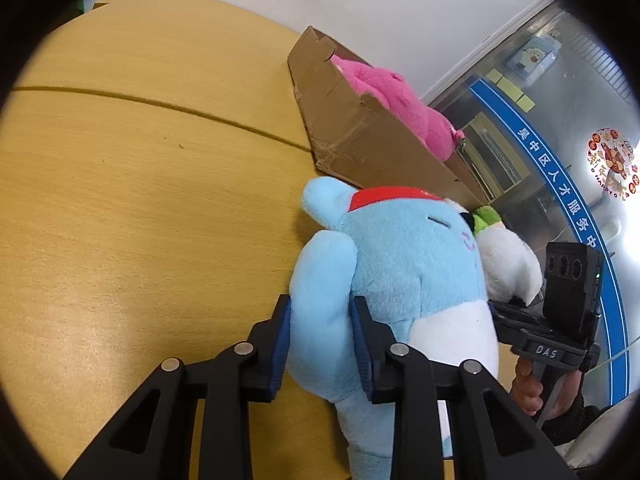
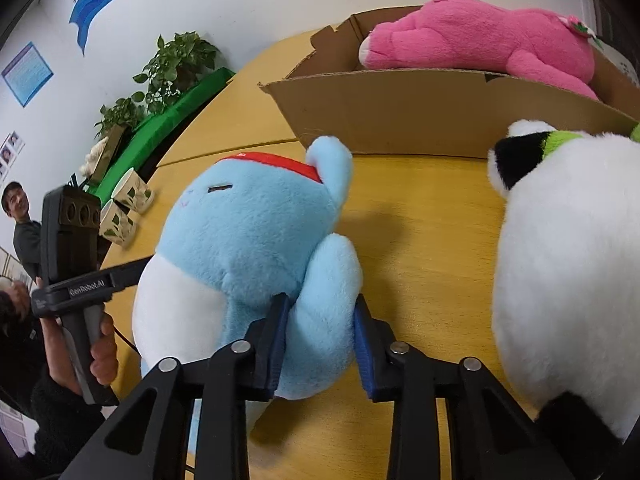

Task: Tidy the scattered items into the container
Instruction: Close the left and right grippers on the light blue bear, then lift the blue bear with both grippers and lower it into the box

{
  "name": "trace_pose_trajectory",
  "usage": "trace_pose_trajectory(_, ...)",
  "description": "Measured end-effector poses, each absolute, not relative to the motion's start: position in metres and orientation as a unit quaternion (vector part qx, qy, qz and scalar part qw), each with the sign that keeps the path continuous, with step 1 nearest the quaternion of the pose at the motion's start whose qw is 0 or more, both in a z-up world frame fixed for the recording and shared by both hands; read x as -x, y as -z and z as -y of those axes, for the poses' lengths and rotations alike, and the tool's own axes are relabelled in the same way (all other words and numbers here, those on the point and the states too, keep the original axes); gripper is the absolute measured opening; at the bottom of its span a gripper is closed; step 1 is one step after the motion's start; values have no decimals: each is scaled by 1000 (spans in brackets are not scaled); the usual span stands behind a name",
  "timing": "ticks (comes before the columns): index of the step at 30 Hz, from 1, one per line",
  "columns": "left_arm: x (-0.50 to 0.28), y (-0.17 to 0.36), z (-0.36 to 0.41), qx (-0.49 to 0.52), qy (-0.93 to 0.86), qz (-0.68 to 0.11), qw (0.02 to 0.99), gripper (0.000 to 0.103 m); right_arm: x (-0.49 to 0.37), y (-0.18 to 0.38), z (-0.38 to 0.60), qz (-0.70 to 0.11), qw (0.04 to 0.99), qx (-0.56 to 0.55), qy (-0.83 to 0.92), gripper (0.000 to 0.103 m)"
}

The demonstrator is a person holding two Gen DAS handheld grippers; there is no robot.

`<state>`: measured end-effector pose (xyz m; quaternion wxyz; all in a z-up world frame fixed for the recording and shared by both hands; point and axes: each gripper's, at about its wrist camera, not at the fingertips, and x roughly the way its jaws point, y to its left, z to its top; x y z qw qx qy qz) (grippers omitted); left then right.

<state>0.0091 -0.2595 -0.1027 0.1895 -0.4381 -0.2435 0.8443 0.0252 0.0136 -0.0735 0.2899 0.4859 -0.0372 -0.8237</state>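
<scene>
Blue plush toy (image 1: 404, 264) lies on the wooden desk (image 1: 140, 200), just in front of the cardboard box (image 1: 360, 136), with its red headband (image 2: 276, 160) towards the box wall. My left gripper (image 1: 320, 344) is clenched on one of its stubby arms, the blue pads (image 1: 282, 344) pressing into the fur from both sides. My right gripper (image 2: 320, 344) is clenched on the other arm in the same way, with the soft limb squeezed between its pads (image 2: 362, 348). From the right wrist view I see the left gripper (image 2: 72, 248) off to the side, a hand (image 2: 102, 356) wrapped around its handle; from the left wrist view the right gripper's body (image 1: 560, 320) sits beyond the toy, also with a hand (image 1: 528, 384) on its grip. A white plush with a black ear and a green collar (image 2: 560, 280) rests on the desk beside the blue one, close to the box. Inside the box lies a pink plush toy (image 2: 480, 36), stretched along the far side. Two patterned paper cups (image 2: 124, 204) stand near the desk edge, with potted plants (image 2: 172, 64) behind them and a person (image 2: 24, 224) by the wall.
</scene>
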Motion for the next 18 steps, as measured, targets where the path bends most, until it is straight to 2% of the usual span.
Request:
trace_pose_trajectory(4, -16, 72, 254, 413, -858, 236, 193, 23, -25, 54, -23, 39, 294, -454, 840, 22)
trace_pose_trajectory(9, -6, 4, 239, 352, -889, 207, 205, 22, -15, -4, -38, 30, 298, -386, 872, 21)
trace_pose_trajectory(14, 64, -57, 218, 311, -911, 162, 217, 23, 33, -61, -52, 4, 289, -338, 896, 21)
trace_pose_trajectory(18, 144, -78, 199, 310, -914, 141, 218, 23, 95, -87, -63, -14, 261, -328, 908, 21)
